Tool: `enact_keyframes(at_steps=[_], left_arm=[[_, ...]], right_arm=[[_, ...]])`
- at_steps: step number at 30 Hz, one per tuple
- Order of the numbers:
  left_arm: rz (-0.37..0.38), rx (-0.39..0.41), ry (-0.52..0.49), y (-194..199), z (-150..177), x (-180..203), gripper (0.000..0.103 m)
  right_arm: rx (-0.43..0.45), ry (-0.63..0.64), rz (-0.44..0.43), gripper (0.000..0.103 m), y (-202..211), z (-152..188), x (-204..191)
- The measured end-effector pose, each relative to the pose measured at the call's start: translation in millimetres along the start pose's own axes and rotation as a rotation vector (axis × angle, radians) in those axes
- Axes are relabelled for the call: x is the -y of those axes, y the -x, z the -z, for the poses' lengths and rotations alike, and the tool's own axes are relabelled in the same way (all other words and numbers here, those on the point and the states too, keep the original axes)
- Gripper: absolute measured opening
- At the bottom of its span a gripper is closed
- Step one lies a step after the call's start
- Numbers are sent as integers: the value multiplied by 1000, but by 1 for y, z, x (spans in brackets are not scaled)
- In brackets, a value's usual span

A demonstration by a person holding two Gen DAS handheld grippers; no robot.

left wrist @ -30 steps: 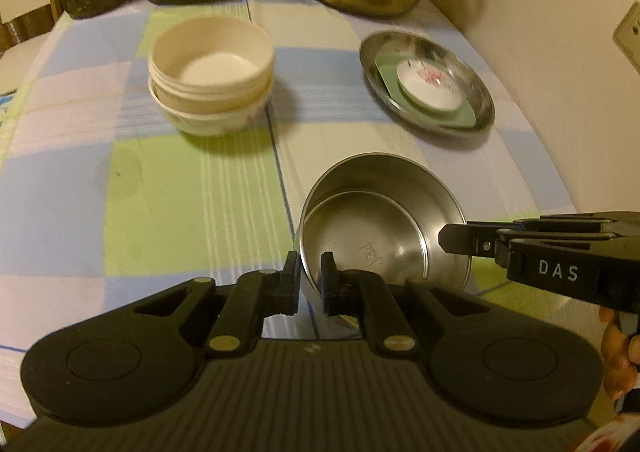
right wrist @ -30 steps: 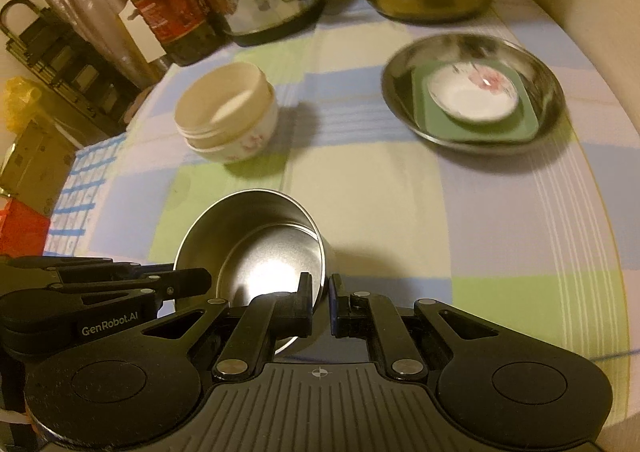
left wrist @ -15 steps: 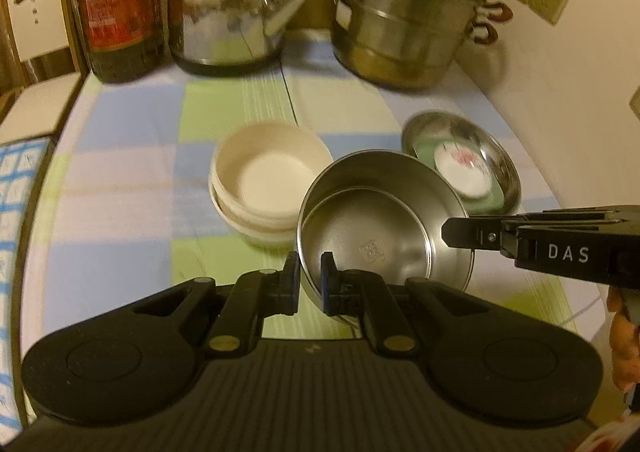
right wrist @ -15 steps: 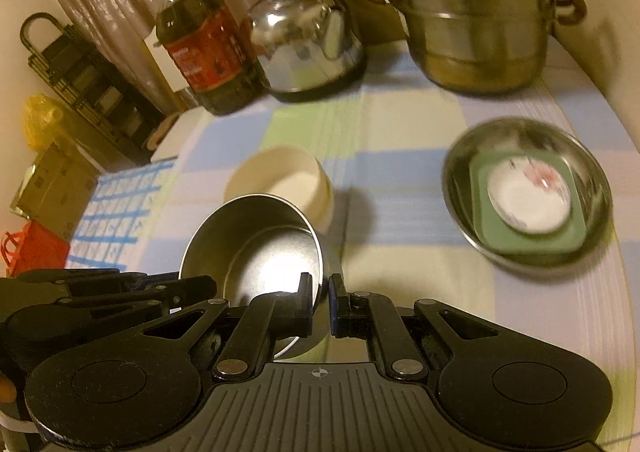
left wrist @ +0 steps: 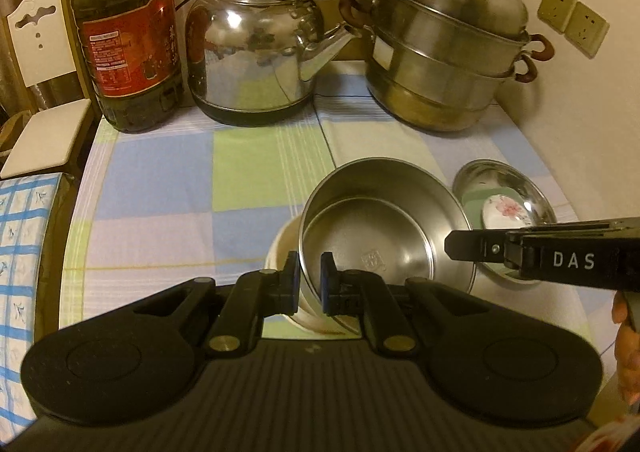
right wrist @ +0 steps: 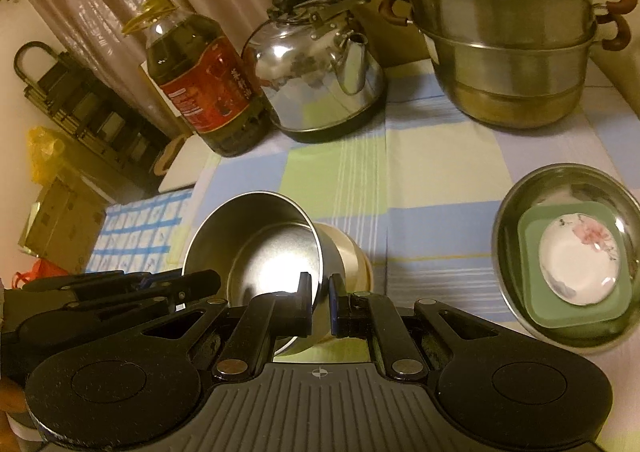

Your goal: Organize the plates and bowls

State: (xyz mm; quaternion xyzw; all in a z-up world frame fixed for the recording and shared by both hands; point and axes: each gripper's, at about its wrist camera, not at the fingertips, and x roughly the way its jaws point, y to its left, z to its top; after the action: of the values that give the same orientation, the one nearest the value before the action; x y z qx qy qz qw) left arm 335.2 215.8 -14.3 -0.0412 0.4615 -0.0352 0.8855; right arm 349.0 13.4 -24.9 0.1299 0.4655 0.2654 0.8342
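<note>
A steel bowl [left wrist: 380,228] [right wrist: 260,240] hangs in the air, tilted, held by both grippers. My left gripper [left wrist: 310,274] is shut on its near rim. My right gripper [right wrist: 320,298] is shut on the opposite rim; its side shows in the left wrist view [left wrist: 472,246]. The steel bowl hovers right over the stacked cream bowls [left wrist: 282,252] [right wrist: 346,252], which it mostly hides. To the right lies a steel plate [left wrist: 532,188] [right wrist: 520,204] holding a green square dish [right wrist: 532,236] and a small white flowered saucer [left wrist: 504,210] [right wrist: 578,264].
Along the back of the checked tablecloth [left wrist: 160,180] stand an oil bottle [left wrist: 128,36], a steel kettle [left wrist: 256,44] and a stacked steamer pot [left wrist: 444,52]. A white chair [left wrist: 40,92] stands off the left edge; the wall runs close on the right.
Both grippers have carried the steel bowl up and away from the near table edge; it now hovers over the cream bowls. More of the back of the table has come into view.
</note>
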Motion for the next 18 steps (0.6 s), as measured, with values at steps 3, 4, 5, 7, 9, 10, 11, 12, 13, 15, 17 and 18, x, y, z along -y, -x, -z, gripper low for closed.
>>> enact_keyframes(at_steps=[3,4,5,7,9,10,11,12,13,15,17,18], left_arm=[[2,-16,0,-10,-3,-5,8],[4,-22,0,-13,-3,-7,8],[5,-26,0,-16,-3,-8,8],[13,-42,3,-23,-4,-11,8],[19,-52,2,-27,-4,-12,8],[20,-57,0,-29,-4,-12,8],[21,-61,-2,-31,-4,-13,8],[22,-63,-4,-32,-4,-13,8],[23,-65,-5,-33,-4,-14,8],[26,-70,-5,-36,-5,-15,8],[26,-74,-6,-39,-6,-15,8],[26,-75,-6,-40,-5,-16,8]], right_arm=[[-14,-11,7,8,-11,-6,3],[-20,-16,11,8,-15,-6,4],[-25,-20,12,8,-18,-7,5],[-33,-30,14,8,-25,-10,7],[-38,-36,21,8,-30,-11,9],[-42,-38,24,8,-32,-11,10],[-46,-40,26,8,-33,-11,11],[-49,-44,29,8,-35,-11,12],[-51,-47,30,8,-37,-11,13],[-54,-53,31,8,-39,-10,14],[-59,-59,34,8,-42,-11,15],[-61,-61,34,8,-44,-10,16]])
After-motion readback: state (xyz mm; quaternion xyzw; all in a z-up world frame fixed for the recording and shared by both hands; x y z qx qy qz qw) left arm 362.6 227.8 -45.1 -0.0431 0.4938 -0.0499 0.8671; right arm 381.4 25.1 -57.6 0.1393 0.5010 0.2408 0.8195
